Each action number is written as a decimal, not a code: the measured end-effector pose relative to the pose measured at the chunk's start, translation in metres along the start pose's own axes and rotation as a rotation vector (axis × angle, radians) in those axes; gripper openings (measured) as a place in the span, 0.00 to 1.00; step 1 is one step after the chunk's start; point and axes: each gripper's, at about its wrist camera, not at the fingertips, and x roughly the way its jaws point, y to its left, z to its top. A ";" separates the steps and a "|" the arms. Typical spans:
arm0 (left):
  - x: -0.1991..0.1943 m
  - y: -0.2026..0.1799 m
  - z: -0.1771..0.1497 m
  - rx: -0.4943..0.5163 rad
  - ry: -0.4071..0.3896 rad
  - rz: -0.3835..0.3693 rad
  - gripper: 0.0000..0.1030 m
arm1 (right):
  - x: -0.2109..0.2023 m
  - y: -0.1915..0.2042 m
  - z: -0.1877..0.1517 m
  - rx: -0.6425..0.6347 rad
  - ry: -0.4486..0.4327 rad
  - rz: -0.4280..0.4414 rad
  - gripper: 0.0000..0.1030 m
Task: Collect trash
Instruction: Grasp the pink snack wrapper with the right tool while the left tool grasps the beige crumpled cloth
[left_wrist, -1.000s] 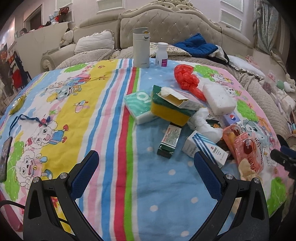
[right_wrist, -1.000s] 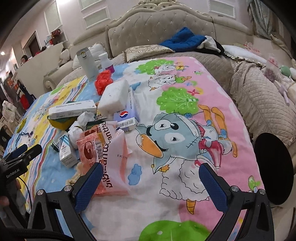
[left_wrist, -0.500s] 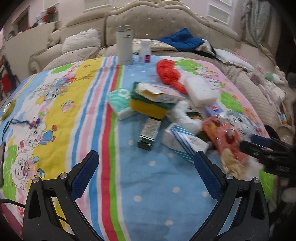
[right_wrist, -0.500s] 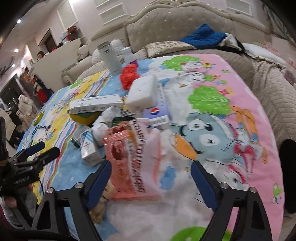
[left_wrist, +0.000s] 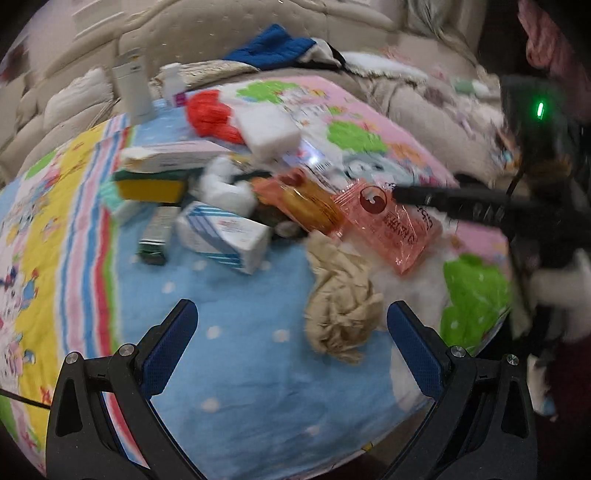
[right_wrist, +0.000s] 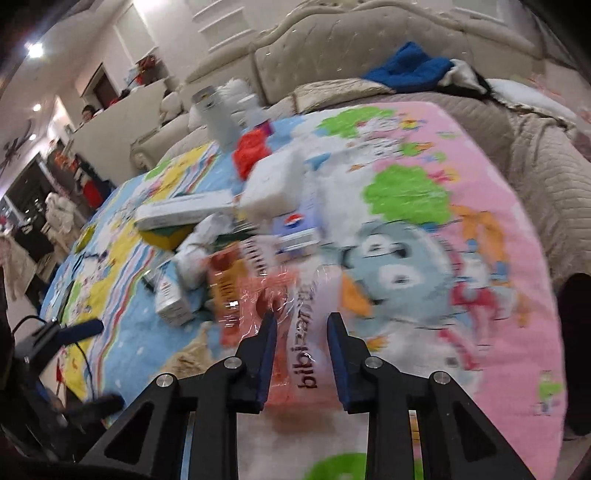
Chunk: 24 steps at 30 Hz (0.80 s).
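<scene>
Right gripper (right_wrist: 301, 328) now lowered, jaws narrowed around pink plastic bag (right_wrist: 291, 314) (contact unclear); left gripper (left_wrist: 291, 325) wide, empty.

At the centre of your left view lies a translucent orange-pink plastic bag (left_wrist: 388, 221) with a red-and-white round logo; below it sits a crumpled beige paper wad (left_wrist: 341, 302). Left of them you see a white box with blue stripes (left_wrist: 225, 236), and further up a yellow-and-green sponge (left_wrist: 151, 186), a white foam block (left_wrist: 267, 131) and a bright red bag (left_wrist: 210, 114). The cartoon blanket (left_wrist: 258, 387) is sky blue with white dots at the bottom, striped pink, blue, green and yellow at left, pink at upper right. Your fingers (right_wrist: 267, 354) carry blue pads on black frames.
</scene>
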 end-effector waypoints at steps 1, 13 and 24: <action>0.006 -0.003 0.001 0.009 0.008 0.008 0.94 | -0.003 -0.005 0.000 0.008 -0.002 -0.009 0.26; 0.025 -0.012 0.017 -0.031 0.072 -0.056 0.23 | 0.011 -0.004 -0.018 0.000 0.079 0.076 0.63; 0.013 -0.013 0.045 -0.097 0.031 -0.111 0.22 | -0.011 -0.033 -0.014 -0.002 -0.017 0.053 0.22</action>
